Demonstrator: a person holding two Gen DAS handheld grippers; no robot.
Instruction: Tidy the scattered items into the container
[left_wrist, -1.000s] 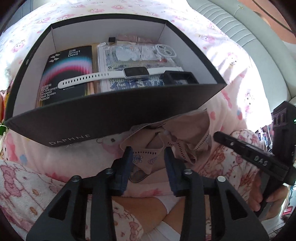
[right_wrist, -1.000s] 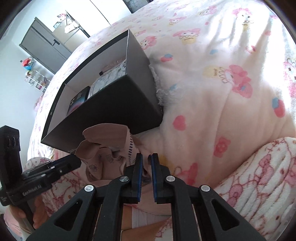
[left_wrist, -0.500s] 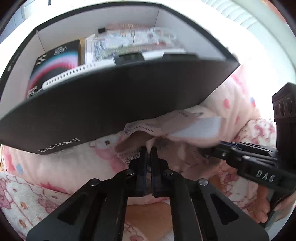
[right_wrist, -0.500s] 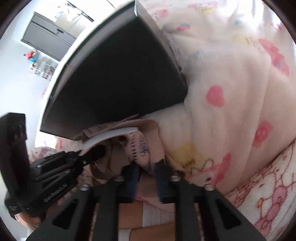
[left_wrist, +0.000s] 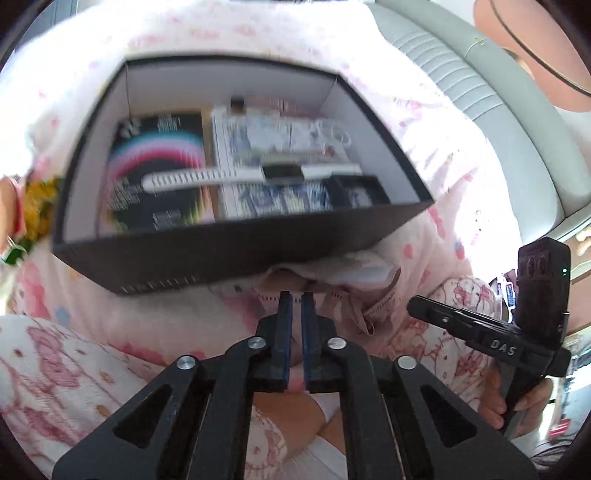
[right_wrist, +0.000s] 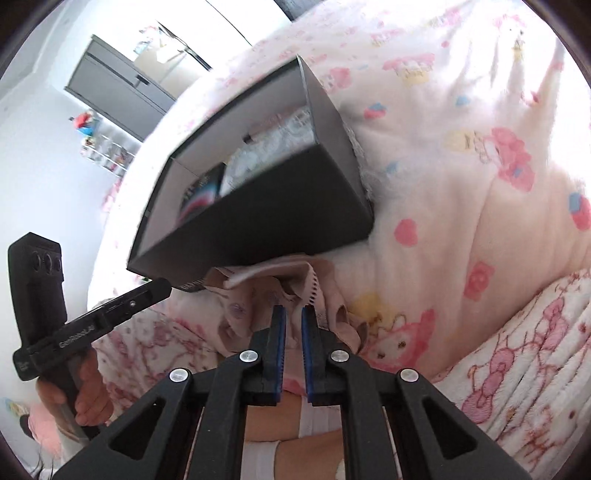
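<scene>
While low over the lap, both grippers, left (left_wrist: 296, 295) and right (right_wrist: 293, 309), jaws clenched on pink garment (right_wrist: 258, 295).

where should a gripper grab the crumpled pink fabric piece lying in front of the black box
Take the crumpled pink fabric piece by its raised, bunched folds on the near side, coming in low from the person's side. Its far edge is tucked against the black cardboard box, so that side is blocked. Both the left gripper and the right gripper already pinch those near folds.

Black box (left_wrist: 229, 254), beige garment (left_wrist: 343, 295)
</scene>
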